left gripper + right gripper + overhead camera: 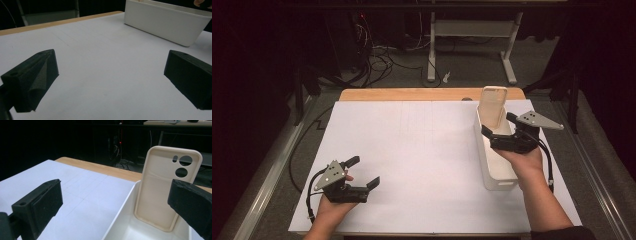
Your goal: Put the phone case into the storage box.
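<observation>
Phone case (491,110) leans upright in white bin (497,170); R gripper (501,126) spread, empty; L gripper (362,172) spread over paper sheet (412,150).

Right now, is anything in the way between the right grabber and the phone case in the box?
No. The right gripper has its jaws wide open just in front of the phone case, which stands leaning against the far end of the white bin. Nothing visible sits between them.
</observation>
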Available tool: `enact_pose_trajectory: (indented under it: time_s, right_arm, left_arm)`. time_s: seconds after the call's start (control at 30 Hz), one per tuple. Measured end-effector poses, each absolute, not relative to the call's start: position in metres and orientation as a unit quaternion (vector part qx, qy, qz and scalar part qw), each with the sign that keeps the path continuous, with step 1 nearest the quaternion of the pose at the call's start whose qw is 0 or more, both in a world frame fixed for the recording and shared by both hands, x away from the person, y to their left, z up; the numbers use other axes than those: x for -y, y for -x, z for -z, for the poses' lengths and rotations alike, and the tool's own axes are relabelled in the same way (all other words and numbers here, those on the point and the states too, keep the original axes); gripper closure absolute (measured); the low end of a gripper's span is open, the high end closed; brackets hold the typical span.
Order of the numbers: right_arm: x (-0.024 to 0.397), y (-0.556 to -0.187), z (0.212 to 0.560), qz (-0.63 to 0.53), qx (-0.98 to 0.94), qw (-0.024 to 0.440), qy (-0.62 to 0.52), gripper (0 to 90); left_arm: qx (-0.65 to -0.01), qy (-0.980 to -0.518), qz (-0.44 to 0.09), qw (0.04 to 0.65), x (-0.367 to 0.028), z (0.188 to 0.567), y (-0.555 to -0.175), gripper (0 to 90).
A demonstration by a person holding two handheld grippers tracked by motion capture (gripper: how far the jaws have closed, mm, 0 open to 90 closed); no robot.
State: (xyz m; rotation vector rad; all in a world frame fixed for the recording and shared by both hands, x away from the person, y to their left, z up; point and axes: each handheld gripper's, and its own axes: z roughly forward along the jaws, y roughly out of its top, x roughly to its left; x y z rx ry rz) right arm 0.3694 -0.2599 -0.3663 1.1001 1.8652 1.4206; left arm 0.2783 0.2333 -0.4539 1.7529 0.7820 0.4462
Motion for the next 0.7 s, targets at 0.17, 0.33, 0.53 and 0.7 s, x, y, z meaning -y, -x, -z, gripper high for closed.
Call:
enact_pose_trajectory:
  time_s: [0.17, 0.33, 0.53, 0.7]
  right_arm:
    - [0.264, -0.354, 0.364, -0.535, -0.693, 0.273, -0.399, 0.0]
    - [0.269, -0.338, 0.361, -0.542, -0.692, 0.274, -0.391, 0.0]
    - [0.275, -0.318, 0.359, -0.548, -0.694, 0.278, -0.376, 0.0]
    - [0.279, -0.307, 0.361, -0.547, -0.696, 0.279, -0.373, 0.0]
  left_arm:
    - [-0.332, -0.740, -0.189, 0.554, -0.233, 0.454, -0.278, 0.4]
    - [-0.333, -0.739, -0.191, 0.554, -0.234, 0.453, -0.277, 0.4]
    - [-0.334, -0.737, -0.190, 0.555, -0.235, 0.453, -0.277, 0.6]
    - [-0.337, -0.737, -0.190, 0.555, -0.236, 0.453, -0.277, 0.6]
